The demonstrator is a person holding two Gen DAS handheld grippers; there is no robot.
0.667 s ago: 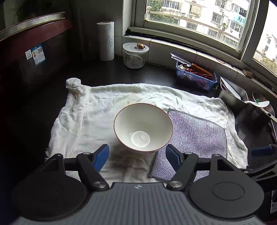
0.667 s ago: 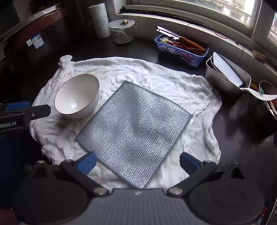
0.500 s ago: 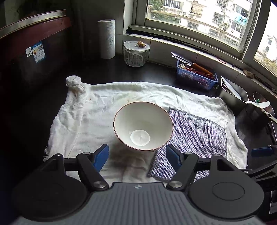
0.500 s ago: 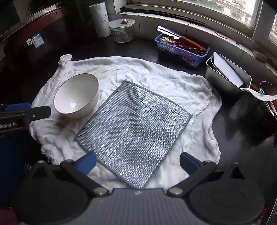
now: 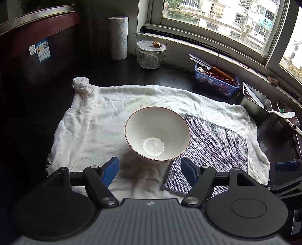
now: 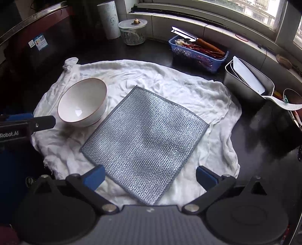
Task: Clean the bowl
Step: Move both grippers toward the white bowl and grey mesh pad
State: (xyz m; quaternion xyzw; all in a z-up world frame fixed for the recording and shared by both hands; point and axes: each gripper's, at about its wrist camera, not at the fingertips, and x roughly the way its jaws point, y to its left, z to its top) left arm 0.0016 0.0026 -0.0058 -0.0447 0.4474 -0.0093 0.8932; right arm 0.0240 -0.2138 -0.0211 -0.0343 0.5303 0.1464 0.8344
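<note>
- Closest to us, our left gripper (image 5: 150, 170) hangs with its blue-padded fingers (image 5: 110, 170) spread wide, nothing between them.
- Our right gripper (image 6: 150, 177) is just the same: jaws parted, empty, poised above the near corner of the square silver metallic-mesh scouring cloth (image 6: 145, 139).
- Right in front of the left gripper sits the white ceramic bowl with a thin brown rim (image 5: 157, 132), upright; the gripper is near it but not touching.
- The bowl's right edge is just beside the mesh cloth, possibly overlapping its left edge; we cannot tell if they touch.
- Both rest on a rumpled white cotton cloth (image 5: 90, 128) with a few faint brownish stains and a knotted far-left corner.
- Under it all lies a dark, glossy countertop (image 6: 160, 52).
- Further back on the right, a blue plastic basket (image 6: 196, 54) holds red and orange items and a serrated knife.
- Beside it on the right stands a grey metal container (image 6: 245, 84), with a white ladle (image 6: 283, 103) at the edge.
- At the back, a clear glass jar with a lid (image 5: 151, 54) and a white paper towel roll (image 5: 119, 37) stand upright.
- Beyond, a curved window (image 5: 226, 15) shows daylight and apartment blocks.
</note>
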